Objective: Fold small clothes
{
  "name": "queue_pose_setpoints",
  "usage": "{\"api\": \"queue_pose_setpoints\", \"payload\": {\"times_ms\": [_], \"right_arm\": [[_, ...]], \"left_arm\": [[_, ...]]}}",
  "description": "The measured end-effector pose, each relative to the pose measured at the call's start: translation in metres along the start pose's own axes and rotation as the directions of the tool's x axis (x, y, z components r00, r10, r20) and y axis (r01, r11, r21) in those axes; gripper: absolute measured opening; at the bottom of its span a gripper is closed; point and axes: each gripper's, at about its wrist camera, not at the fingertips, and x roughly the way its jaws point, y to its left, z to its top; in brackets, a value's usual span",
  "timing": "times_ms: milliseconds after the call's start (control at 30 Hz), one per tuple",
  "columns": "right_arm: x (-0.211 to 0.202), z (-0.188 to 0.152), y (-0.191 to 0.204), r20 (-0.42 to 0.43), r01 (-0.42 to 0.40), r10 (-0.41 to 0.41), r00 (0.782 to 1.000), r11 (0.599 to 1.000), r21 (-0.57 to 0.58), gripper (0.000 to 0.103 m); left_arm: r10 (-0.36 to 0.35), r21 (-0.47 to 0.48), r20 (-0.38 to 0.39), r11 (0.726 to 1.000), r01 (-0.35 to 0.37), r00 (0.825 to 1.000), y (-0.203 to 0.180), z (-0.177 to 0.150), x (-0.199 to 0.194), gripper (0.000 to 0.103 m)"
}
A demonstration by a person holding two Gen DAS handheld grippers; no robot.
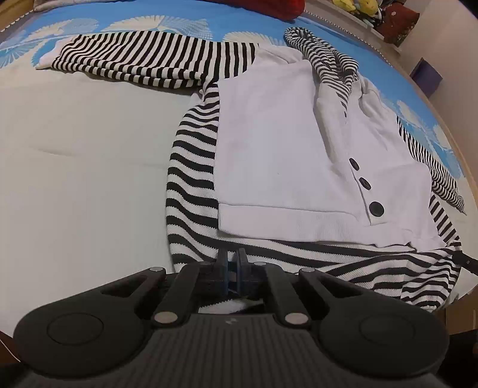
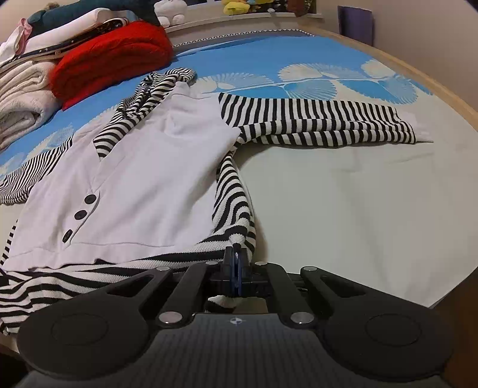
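Note:
A small black-and-white striped garment with a white buttoned front panel (image 1: 283, 155) lies spread on the bed, also in the right wrist view (image 2: 143, 185). One striped sleeve (image 1: 143, 59) stretches out to the side, also in the right wrist view (image 2: 322, 125). My left gripper (image 1: 232, 259) is shut on the striped bottom hem. My right gripper (image 2: 236, 256) is shut on the hem's striped corner, which is lifted a little off the sheet.
The bed has a pale sheet (image 1: 83, 167) and a blue shell-print cover (image 2: 298, 53). A red sweater (image 2: 113, 56) and folded white clothes (image 2: 24, 98) are stacked at the far left in the right wrist view. Plush toys (image 2: 239, 6) sit on the headboard shelf.

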Motion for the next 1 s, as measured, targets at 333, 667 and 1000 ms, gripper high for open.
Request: {"api": "queue_pose_setpoints", "payload": {"times_ms": [333,667,1000], "right_arm": [[0.010,-0.003,-0.011,-0.085,-0.002,0.011,0.996,0.994,0.113,0.034],[0.010,-0.004,-0.012,-0.061,-0.049,0.055,0.997,0.993,0.104,0.001],[0.014,-0.015,-0.051,-0.168,-0.004,0.060,0.984,0.947,0.320,0.008]], "left_arm": [[0.015,-0.093,-0.003,0.996,-0.016,1.000,0.021,0.001,-0.002,0.018],[-0.045,-0.225,0.011,0.973,0.047,0.999,0.036,-0.004,0.001,0.018],[-0.083,-0.080,0.012,0.993,0.083,0.997,0.015,-0.007,-0.002,0.000]]}}
